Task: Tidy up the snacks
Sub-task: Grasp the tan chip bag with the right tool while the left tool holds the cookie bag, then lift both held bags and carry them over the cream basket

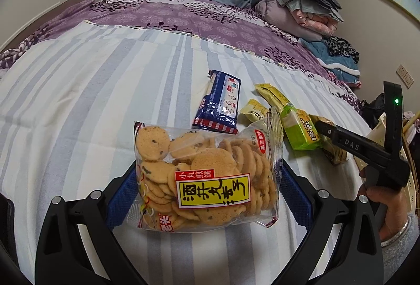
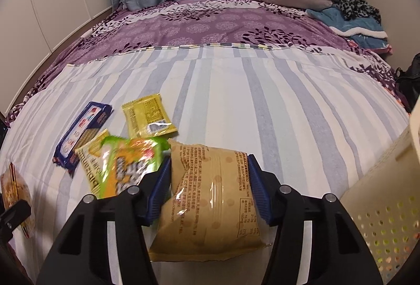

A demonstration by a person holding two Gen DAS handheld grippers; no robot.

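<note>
Left gripper [image 1: 207,195] clamped across a clear bag of cookies [image 1: 206,177], blue pads pressed into both sides, bag lifted slightly toward the camera over the striped bedsheet [image 1: 92,91]. Right gripper [image 2: 208,188] closed on a tan snack packet [image 2: 210,203], pads biting into its sides and creasing the film; no earlier picture to judge motion by. Blurred green packet [image 2: 131,161] lying just beside the right gripper's left finger, touching it or nearly so. Likely trouble here: green packet snagged and dragged along with any lift, then dropped somewhere off the bed. Slippery film on the tan packet, grip low on an air-filled pouch, so a slide out mid-carry quite possible. Too hard a squeeze on the cookie bag, and broken cookies or a burst seam. Perforated cream basket [image 2: 380,227] close at the right, presumably the destination; a tilted carry could catch its rim and spill the packet outside. Blue packet [image 2: 81,133] and yellow packets [image 2: 147,117] still loose on the sheet, well clear of both grips, at no immediate risk.
</note>
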